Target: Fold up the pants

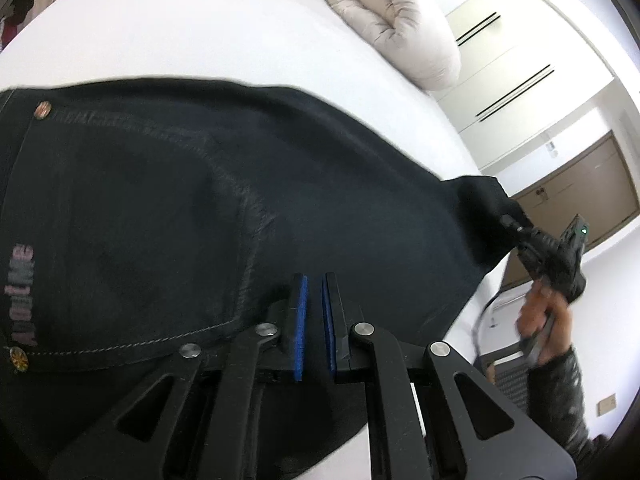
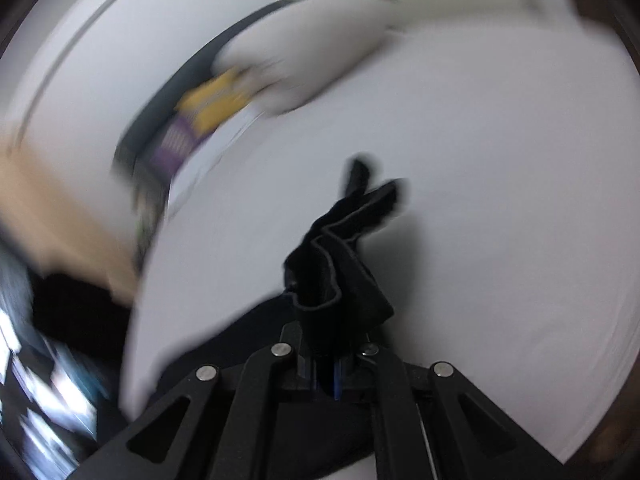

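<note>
Black jeans (image 1: 168, 208) lie on a white bed (image 1: 200, 32), with the waist, rivets and a pocket at the left of the left wrist view. My left gripper (image 1: 315, 280) hovers over the jeans with its blue pads a narrow gap apart and nothing between them. My right gripper (image 1: 516, 228) shows at the right in that view, pinching the far end of the jeans and lifting it. In the right wrist view my right gripper (image 2: 326, 344) is shut on a bunched fold of the black fabric (image 2: 340, 264). That view is blurred by motion.
A beige puffy jacket (image 1: 396, 20) lies at the bed's far side. Wooden cabinets (image 1: 576, 188) and white walls stand beyond the bed on the right. A yellow and purple item (image 2: 200, 120) lies blurred near the bed's far edge.
</note>
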